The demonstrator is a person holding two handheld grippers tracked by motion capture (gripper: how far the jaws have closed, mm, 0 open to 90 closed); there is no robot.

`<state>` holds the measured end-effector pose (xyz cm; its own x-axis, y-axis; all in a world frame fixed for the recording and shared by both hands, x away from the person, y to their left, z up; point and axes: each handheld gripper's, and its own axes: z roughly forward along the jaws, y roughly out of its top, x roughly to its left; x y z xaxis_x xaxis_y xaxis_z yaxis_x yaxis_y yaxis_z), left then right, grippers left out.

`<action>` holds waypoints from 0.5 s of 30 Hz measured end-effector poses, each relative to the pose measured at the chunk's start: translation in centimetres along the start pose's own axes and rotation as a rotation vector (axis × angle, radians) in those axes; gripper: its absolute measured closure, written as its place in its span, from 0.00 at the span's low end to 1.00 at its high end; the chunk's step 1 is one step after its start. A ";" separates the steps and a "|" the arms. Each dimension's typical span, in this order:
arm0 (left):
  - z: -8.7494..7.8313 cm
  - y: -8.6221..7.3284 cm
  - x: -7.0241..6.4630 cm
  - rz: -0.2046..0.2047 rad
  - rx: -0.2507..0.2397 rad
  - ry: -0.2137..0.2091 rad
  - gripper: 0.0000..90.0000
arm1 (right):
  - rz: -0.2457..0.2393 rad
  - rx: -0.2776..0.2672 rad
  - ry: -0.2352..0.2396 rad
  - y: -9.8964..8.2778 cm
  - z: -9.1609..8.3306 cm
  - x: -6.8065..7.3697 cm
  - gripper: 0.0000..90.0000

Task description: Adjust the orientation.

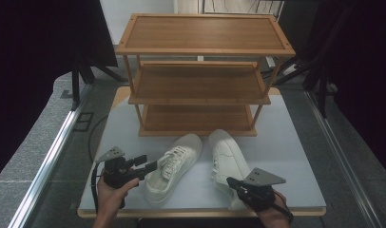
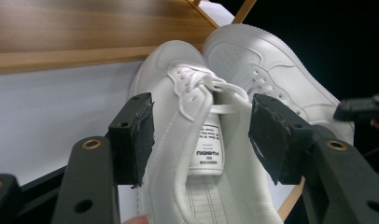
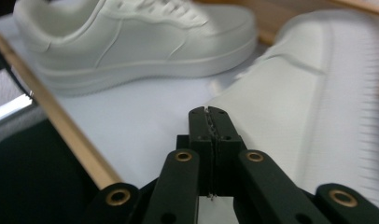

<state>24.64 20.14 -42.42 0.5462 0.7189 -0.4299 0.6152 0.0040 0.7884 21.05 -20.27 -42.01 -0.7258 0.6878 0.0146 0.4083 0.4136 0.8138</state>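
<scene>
Two white sneakers lie side by side on the white table, toes toward the rack. My left gripper (image 1: 150,166) reaches from the left to the heel end of the left sneaker (image 1: 174,166). In the left gripper view it (image 2: 201,135) stands open, with the collar and tongue label of the left sneaker (image 2: 178,60) between the pads, which do not press on it. The right sneaker (image 2: 267,60) lies just beyond. My right gripper (image 1: 229,180) sits at the heel of the right sneaker (image 1: 226,156). Its jaws (image 3: 210,112) are shut together on nothing, beside the blurred right sneaker (image 3: 295,116).
A wooden three-shelf rack (image 1: 200,80) stands at the back of the table (image 1: 286,142), its shelves bare. The table's wooden front edge (image 3: 52,121) runs close to my right gripper. Dark curtains and stand legs flank both sides.
</scene>
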 end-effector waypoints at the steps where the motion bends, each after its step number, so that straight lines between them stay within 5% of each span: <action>1: 0.0 0.0 0.1 -0.006 -0.001 0.002 0.45 | -0.012 0.017 0.006 0.0 0.3 0.4 1.00; 7: -0.1 0.0 0.3 -0.019 -0.006 0.001 0.45 | -0.067 0.107 -0.026 -0.7 1.4 1.5 1.00; 15: -0.1 -0.2 0.3 -0.027 0.004 0.001 0.45 | -0.031 0.097 -0.011 -1.1 1.0 0.6 1.00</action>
<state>24.62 20.42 -42.64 0.5289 0.7190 -0.4508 0.6322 0.0205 0.7745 20.69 -19.71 -43.44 -0.7329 0.6801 -0.0170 0.4375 0.4903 0.7537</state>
